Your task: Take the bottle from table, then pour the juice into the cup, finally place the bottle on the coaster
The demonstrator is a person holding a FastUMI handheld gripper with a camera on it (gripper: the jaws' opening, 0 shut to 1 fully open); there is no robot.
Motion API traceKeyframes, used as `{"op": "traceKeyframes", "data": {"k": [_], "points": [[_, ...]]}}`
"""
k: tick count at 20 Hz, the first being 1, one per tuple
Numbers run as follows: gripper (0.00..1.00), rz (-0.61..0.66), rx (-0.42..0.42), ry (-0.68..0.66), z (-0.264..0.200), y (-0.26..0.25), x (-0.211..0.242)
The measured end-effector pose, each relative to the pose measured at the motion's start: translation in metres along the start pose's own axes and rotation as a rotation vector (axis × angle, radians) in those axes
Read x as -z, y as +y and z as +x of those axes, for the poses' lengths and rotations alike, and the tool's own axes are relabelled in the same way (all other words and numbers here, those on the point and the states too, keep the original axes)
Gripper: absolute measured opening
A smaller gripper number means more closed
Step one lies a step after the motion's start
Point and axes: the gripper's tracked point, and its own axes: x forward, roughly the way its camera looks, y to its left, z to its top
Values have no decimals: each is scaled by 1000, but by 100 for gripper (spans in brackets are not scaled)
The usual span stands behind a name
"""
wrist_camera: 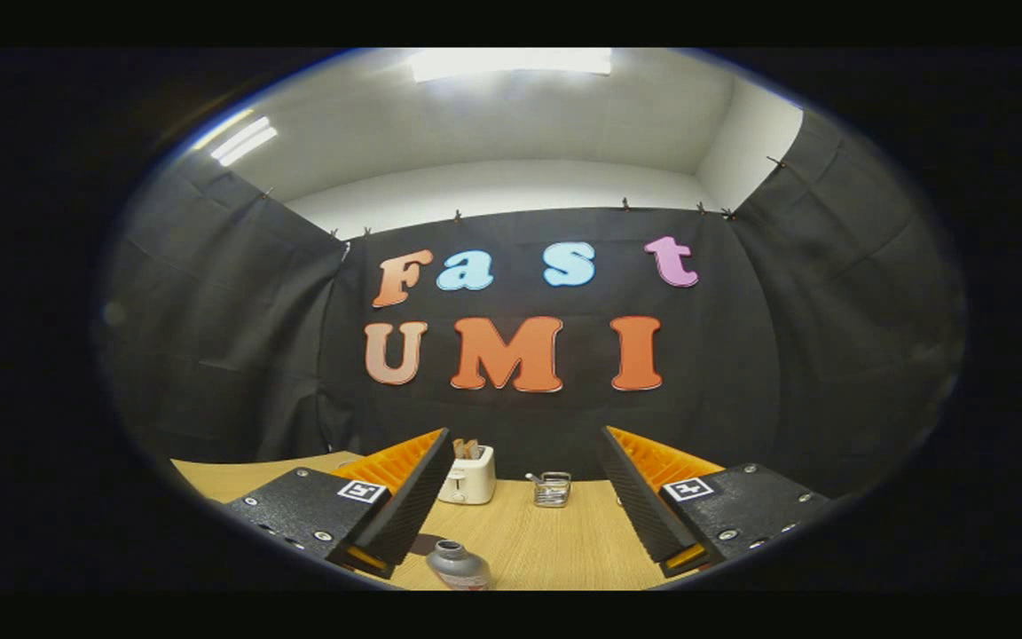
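Fingers spread wide on the hand-held gripper [524, 497], nothing between them, poised above the desk [564, 541]. Near the left finger's tip stands the bottle [458, 565] (grey cap up, upright), low between the fingers. Far across: a white toaster [467, 476], then a small glass cup [552, 489] right of it.

Tool [524, 497]: screwed plates, square markers

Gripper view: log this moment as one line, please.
stage: approach, bottle untaken | gripper: open, empty | bottle: upright on table, between the fingers, nearer the left one | toaster, cup: beyond
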Motion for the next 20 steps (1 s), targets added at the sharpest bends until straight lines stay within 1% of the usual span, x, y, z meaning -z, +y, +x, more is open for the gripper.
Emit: {"op": "traceKeyframes", "data": {"k": [4, 7, 11, 13, 20], "points": [[97, 2, -24, 39, -4, 7, 25], [97, -19, -24, 67, -7, 9, 50], [98, 6, -92, 152, -16, 32, 95], [98, 21, -122, 158, -19, 40, 103], [98, -5, -164, 230, -32, 59, 151]]}}
